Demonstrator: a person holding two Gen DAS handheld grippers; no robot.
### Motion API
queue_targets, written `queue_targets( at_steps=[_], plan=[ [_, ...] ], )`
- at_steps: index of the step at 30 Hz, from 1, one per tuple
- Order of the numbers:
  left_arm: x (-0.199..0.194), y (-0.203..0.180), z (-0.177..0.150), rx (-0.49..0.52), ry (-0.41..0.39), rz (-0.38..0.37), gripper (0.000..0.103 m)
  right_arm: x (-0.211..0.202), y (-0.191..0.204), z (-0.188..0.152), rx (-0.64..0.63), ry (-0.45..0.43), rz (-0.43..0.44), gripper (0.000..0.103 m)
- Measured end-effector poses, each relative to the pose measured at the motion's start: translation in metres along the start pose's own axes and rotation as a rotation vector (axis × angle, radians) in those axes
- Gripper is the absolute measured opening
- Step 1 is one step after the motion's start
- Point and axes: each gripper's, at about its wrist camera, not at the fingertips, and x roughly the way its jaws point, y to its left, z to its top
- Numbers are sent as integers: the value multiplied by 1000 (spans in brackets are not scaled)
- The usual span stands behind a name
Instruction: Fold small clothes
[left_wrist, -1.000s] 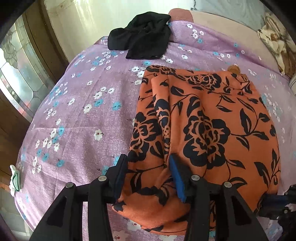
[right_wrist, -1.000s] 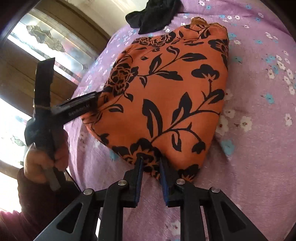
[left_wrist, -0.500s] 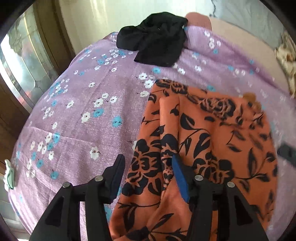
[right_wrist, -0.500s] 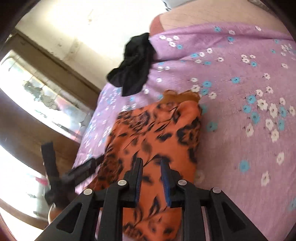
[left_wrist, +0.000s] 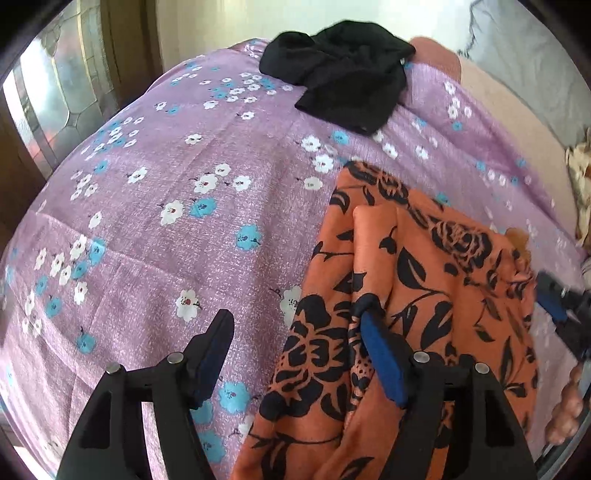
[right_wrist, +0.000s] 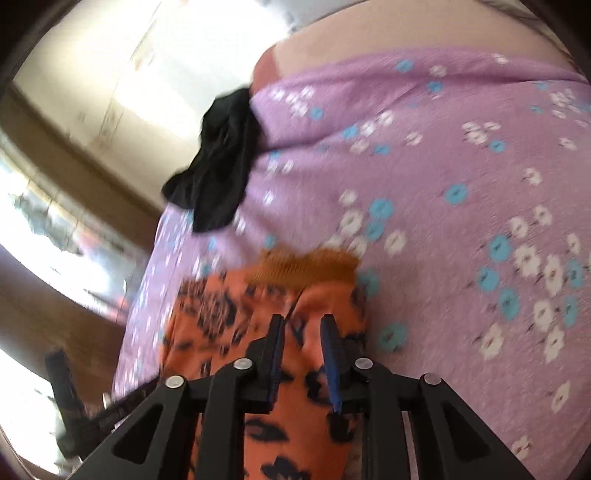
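An orange garment with black flowers (left_wrist: 417, 295) lies folded on the purple flowered bedsheet (left_wrist: 184, 229). My left gripper (left_wrist: 295, 354) is open, low over the garment's near left edge; its right finger touches the cloth and its left finger is over bare sheet. In the right wrist view the garment (right_wrist: 258, 325) lies under my right gripper (right_wrist: 303, 354), whose fingers stand narrowly apart above the cloth near its brown ribbed waistband (right_wrist: 303, 267). The view is blurred, so a hold is unclear. The right gripper also shows at the right edge of the left wrist view (left_wrist: 561, 310).
A crumpled black garment (left_wrist: 343, 74) lies at the far edge of the bed; it also shows in the right wrist view (right_wrist: 221, 173). A wooden-framed window (left_wrist: 48, 96) is on the left. A bare pink mattress edge (left_wrist: 517, 122) is at the far right.
Both grippers moved forward over the orange garment. The garment's near edge came forward with them, making it shorter. The right wrist view now reaches the waistband.
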Motion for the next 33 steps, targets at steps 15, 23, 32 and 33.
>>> queue_targets(
  at_steps=[15,23,32,33],
  plan=[
    [-38,-2,1,-2,-142,-115,75,-10,32,15,-156,-107,38,29],
    [-2,-8,-7,32,-4,-87,77,47,0,19,-83,34,0,21],
    [2,-10,-2,28,-3,-82,82,60,-5,28,-56,56,-54,21],
    [-1,-8,-3,15,-9,-92,82,60,-5,31,-50,58,-52,24]
  ],
)
